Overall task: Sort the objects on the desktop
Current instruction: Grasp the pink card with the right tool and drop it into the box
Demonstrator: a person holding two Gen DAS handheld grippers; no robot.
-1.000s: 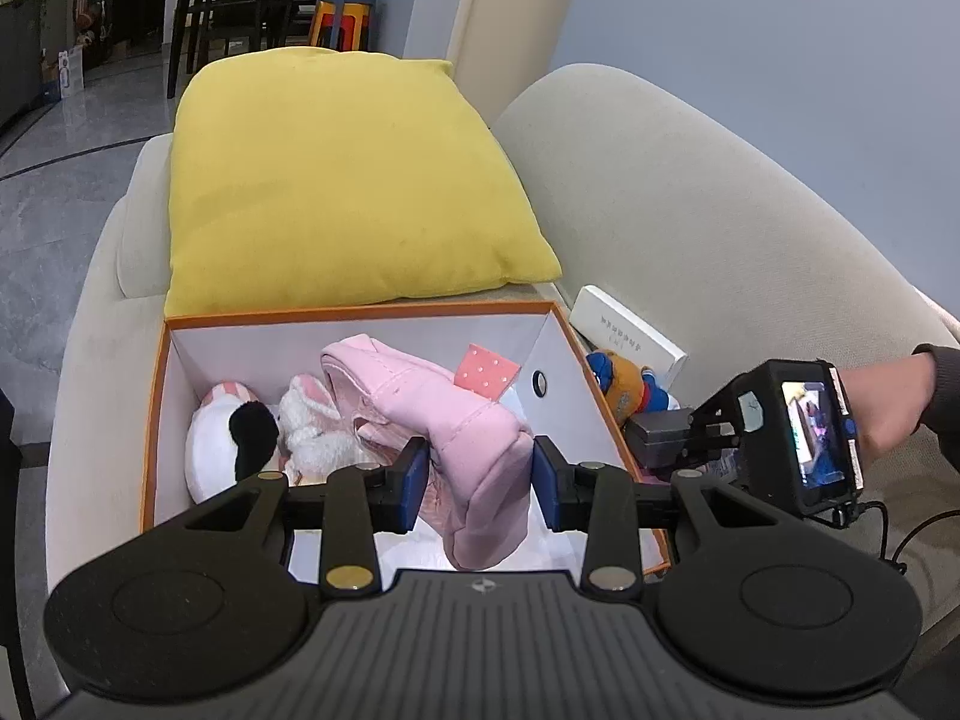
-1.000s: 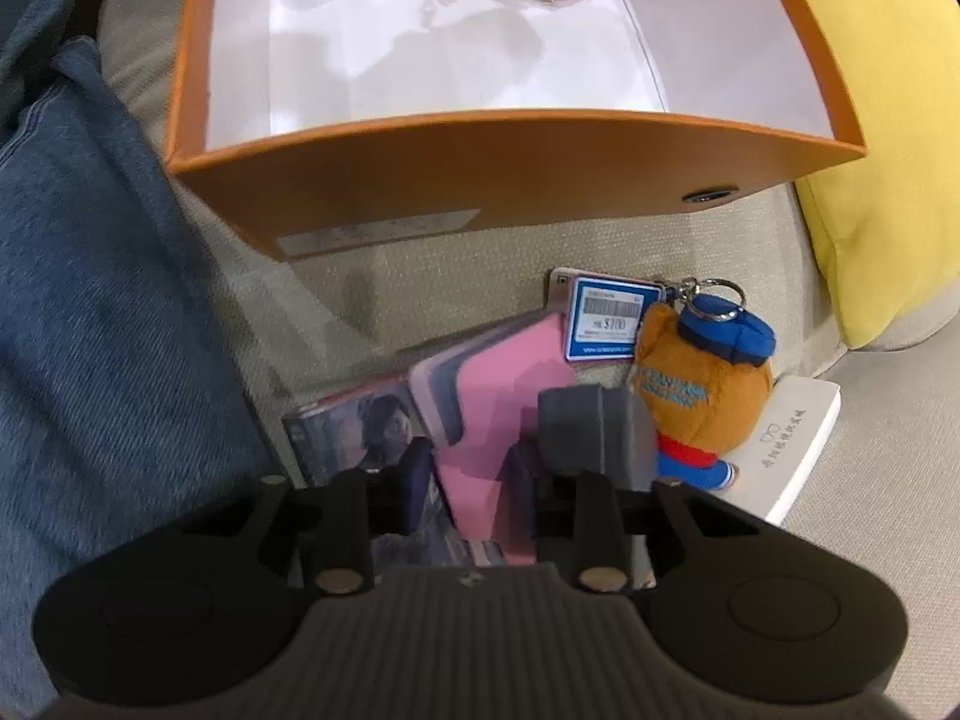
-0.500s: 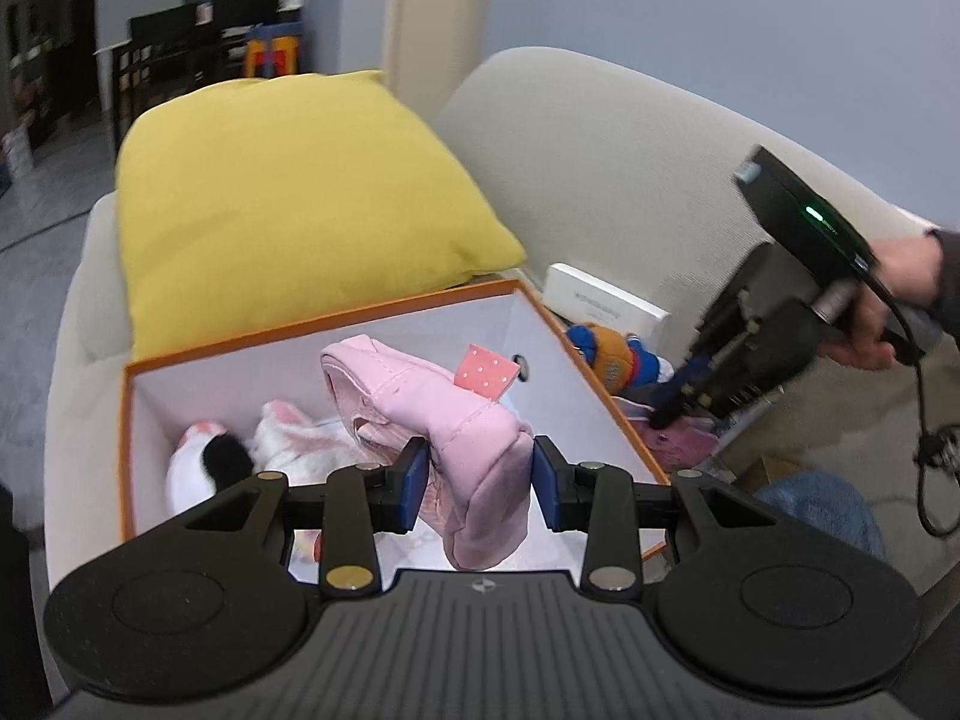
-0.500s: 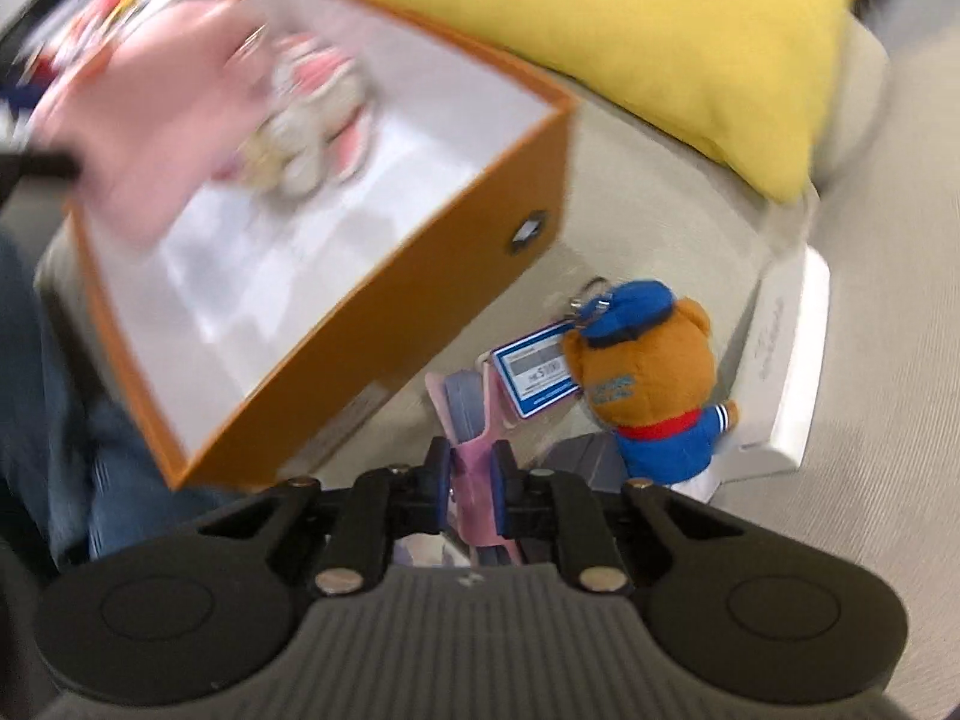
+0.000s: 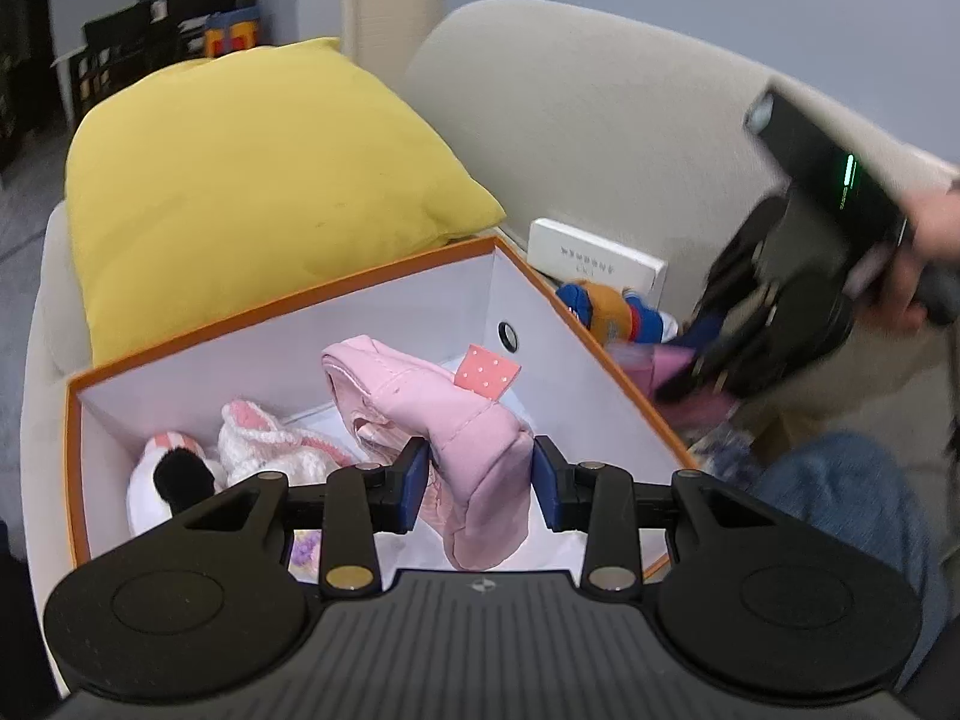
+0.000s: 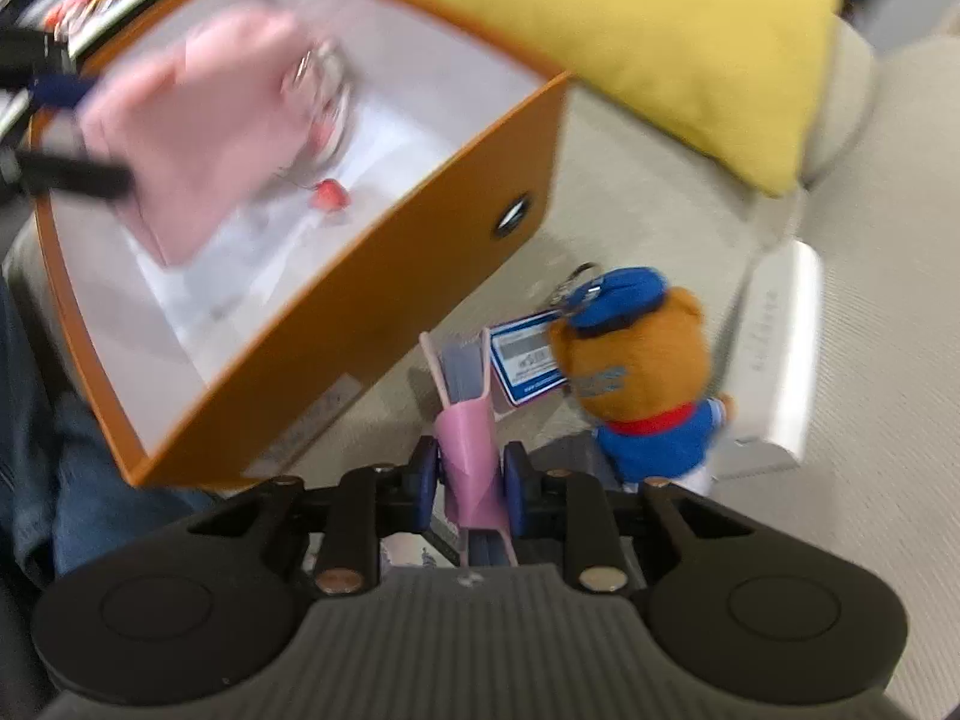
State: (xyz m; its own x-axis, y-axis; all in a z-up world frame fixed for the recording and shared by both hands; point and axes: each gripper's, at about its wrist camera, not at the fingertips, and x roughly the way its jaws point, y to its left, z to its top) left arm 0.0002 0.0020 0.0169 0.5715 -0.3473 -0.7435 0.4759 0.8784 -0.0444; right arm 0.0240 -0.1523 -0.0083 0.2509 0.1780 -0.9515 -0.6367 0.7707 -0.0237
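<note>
Right wrist: jaws clamped on pink card holder (image 6: 467,450); carry to orange box (image 6: 360,324) at 10 o'clock. Left jaws pinching pink pouch (image 5: 474,450).

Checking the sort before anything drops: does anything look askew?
The pink fabric pouch hangs crumpled between the left tongs above the orange box. The right tongs pinch a pink folder edge-on.

One orange box (image 5: 606,360), one yellow cushion (image 5: 252,180), two knitted toys (image 5: 264,438)

A beige sofa (image 6: 870,360) carries an orange box (image 6: 384,324), yellow cushion (image 5: 252,168), white case (image 6: 780,348), bear keychain (image 6: 642,378), and perhaps a photo card.
</note>
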